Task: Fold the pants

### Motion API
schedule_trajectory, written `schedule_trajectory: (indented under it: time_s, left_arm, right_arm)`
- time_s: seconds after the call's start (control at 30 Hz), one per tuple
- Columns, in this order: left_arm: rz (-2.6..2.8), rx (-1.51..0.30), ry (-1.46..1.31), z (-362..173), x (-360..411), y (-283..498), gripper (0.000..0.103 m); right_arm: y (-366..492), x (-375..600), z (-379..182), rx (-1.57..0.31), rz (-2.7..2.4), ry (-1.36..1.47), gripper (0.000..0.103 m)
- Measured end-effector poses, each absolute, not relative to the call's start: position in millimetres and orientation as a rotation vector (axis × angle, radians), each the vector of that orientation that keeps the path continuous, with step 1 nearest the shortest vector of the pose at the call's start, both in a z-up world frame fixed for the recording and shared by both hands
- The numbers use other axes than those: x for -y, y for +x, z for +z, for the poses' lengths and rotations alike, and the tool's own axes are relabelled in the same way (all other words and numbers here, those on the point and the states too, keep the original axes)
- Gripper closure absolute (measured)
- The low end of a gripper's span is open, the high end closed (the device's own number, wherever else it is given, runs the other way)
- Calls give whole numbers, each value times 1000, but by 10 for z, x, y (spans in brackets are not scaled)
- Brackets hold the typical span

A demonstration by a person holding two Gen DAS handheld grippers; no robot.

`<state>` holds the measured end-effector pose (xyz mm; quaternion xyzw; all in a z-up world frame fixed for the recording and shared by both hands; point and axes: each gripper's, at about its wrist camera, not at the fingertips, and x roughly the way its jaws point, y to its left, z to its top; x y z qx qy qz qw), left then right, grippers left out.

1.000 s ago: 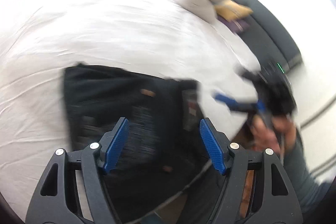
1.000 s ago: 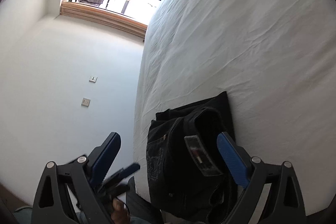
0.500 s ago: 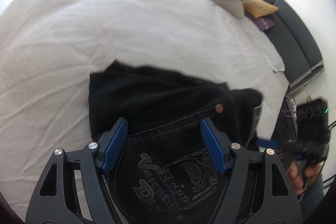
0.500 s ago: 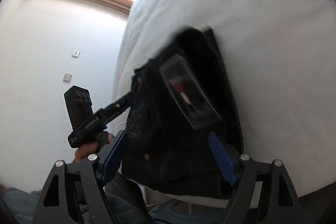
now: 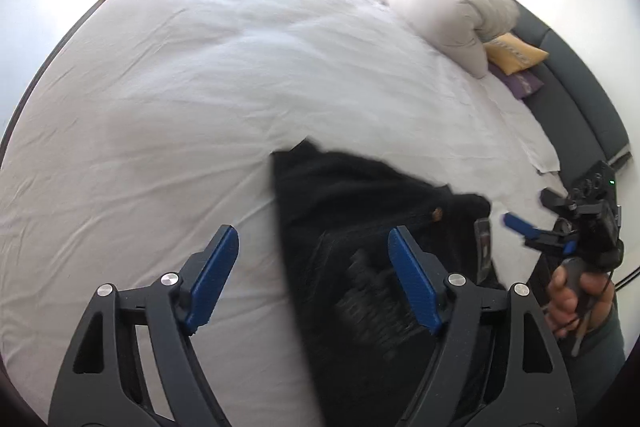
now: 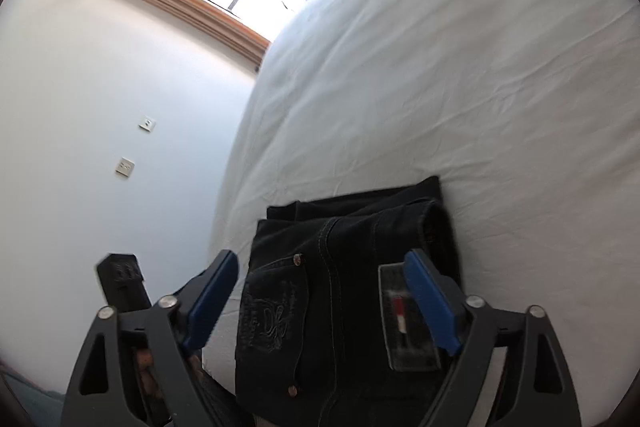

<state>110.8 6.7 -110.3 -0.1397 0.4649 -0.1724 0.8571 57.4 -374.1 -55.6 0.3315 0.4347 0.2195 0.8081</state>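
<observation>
Folded pants (image 6: 344,291), waistband toward camera

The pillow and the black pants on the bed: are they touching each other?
Apart. The left wrist view shows a wide stretch of bare white sheet between the pillow and the pants.

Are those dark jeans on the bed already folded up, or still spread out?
Folded. The jeans lie as a compact stacked bundle near the edge of the bed, layers showing at the far end, back pocket on top.
</observation>
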Motion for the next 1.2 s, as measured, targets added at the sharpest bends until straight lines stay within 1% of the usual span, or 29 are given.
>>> schedule_trajectory:
  time_s: [0.07,0.23,0.3,0.33,0.4,0.43,0.47,0.5,0.53,0.57,0.63,0.67,0.7,0.73,0.83,0.9,1.07,1.13,1.2]
  left_arm:
    - [-370,-1016,-296,-1203,-93,1074,26]
    - [-447,-1177,-355,-1572,43,1121,26]
    - [-473,-1191,-324,-1611,155,1124,26]
    - [-488,-1189,-319,-1621,197,1133,27]
    - [-507,-1212,-330,-1666,278,1185,29]
    - [-517,-1224,-331,-1683,333,1218,44]
    - [-515,-1235,-324,-1690,379,1242,51]
    - [-503,-1240,-313,-1673,395,1239,55]
    - [-500,-1238,-296,-1656,431,1237,66]
    - [-498,-1229,-277,-1634,454,1227,75]
    - [-495,-1223,-261,-1601,477,1230,82]
    - [-497,-1221,-266,-1594,474,1233,84]
    - [-501,-1221,-275,-1581,467,1237,84]
    - [-508,-1221,-294,-1548,445,1241,86]
    - [-533,-1201,-338,-1368,333,1269,89]
    - [-537,-1160,-352,-1143,242,1314,89]
    - [-510,-996,-306,-432,-42,1642,89]
    - [-488,-962,-267,-252,-132,1840,89]
    - [-464,-944,-243,-181,-204,2059,88]
  right_arm:
    - [524,3899,-596,-936,421,692,6]
    - [655,3852,-1175,-1156,369,658,5]
    - [709,3687,-1240,-1166,360,589,5]
    - [737,3620,-1222,-1165,381,577,8]
    - [773,3479,-1221,-1192,435,565,18]
    - [801,3364,-1228,-1223,424,508,18]
    - [810,3294,-1223,-1237,411,453,18]
    - [826,3215,-1210,-1247,402,406,18]
    - [826,3205,-1211,-1254,391,394,22]
    - [838,3186,-1198,-1263,372,382,26]
    - [839,3144,-1143,-1266,338,339,46]
    - [831,3100,-1094,-1262,318,298,54]
    - [820,3085,-1058,-1259,296,259,64]
    - [815,3031,-1006,-1253,281,215,70]
    - [822,2903,-856,-1222,255,125,82]
    - [800,2892,-699,-1182,279,126,84]
    - [1135,2702,-160,-1038,338,118,85]
    - [1405,2618,48,-980,366,104,85]
    - [1726,2549,174,-946,386,103,85]
